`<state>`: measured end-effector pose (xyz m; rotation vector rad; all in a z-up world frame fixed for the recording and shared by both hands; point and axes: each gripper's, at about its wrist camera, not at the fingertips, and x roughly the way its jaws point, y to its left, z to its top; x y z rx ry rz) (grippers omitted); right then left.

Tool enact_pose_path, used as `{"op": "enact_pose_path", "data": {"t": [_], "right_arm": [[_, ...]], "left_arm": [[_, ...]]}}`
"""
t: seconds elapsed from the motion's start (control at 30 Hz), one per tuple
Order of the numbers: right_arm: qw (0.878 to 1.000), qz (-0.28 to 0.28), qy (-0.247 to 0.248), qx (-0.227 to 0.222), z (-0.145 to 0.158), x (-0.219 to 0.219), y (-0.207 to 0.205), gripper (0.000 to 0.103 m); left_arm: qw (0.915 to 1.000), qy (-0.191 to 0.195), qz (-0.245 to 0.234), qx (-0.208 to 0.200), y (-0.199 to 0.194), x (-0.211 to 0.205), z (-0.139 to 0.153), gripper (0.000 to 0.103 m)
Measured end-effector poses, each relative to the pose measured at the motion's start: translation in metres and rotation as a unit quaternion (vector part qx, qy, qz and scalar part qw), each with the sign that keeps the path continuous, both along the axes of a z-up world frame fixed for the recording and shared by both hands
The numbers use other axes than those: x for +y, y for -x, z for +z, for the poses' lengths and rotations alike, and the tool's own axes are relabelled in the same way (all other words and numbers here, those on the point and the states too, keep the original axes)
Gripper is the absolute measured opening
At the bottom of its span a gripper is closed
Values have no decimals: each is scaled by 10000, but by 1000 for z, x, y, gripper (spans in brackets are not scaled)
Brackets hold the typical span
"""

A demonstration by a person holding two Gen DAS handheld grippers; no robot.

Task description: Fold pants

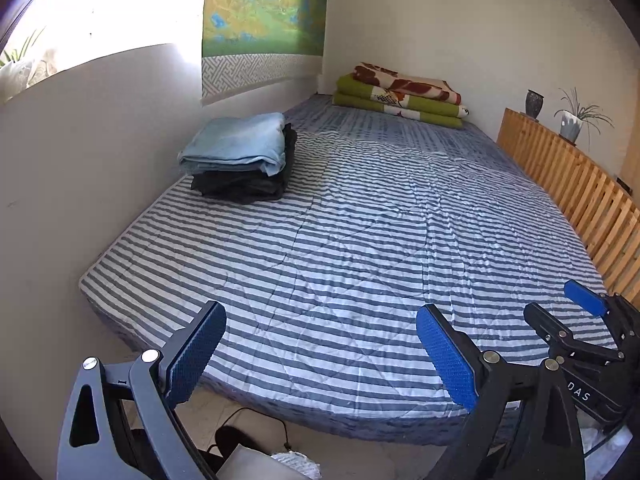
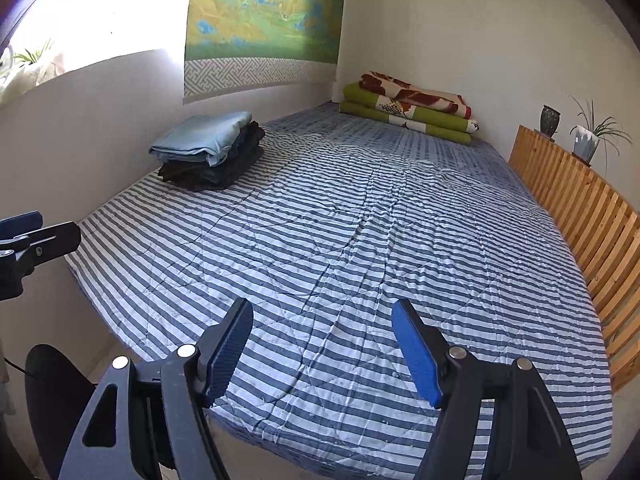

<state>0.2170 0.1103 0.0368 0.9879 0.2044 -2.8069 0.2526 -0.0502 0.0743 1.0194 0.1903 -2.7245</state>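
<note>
While both hand-held grippers hang over the near edge of the bed, the left hand-held gripper gapes empty and the right hand-held gripper is opening on nothing. Folded pants sit stacked by the wall, probably to keep the bed free; "DAS" shows on the right one.

- Daylight floods in from the window at upper left, blown out to white.
- Fisheye bending curves the edges, with dark vignetted corners.
- Focus stays sharp.

Both grippers are showing black linkage arms, silver rivets and ribbed blue pads.
</note>
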Motion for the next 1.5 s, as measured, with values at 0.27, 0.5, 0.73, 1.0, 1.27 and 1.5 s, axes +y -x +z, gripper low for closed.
{"op": "enact_pose_path", "data": {"t": [0.27,0.5,0.73,1.0,1.27,1.5], "right_arm": [[10000,-65,18,24,1,7,1,68],[10000,-70,45,-35,-2,8,-1,68],[10000,-52,35,-48,-3,5,-3,68],[10000,-23,13,-93,-7,-3,-5,68],[9999,-29,30,-159,-11,-1,-7,69],[9998,-43,46,-203,-13,2,-7,69]], "left_arm": [[10000,-33,-81,-32,7,4,-7,98],[10000,-54,-76,-7,7,5,-9,98],[10000,-67,-14,-19,4,2,-13,98],[10000,-88,20,-30,3,-2,-17,98],[9999,-98,22,-68,3,-3,-22,98],[9999,-105,28,-74,2,-2,-25,98]]}}
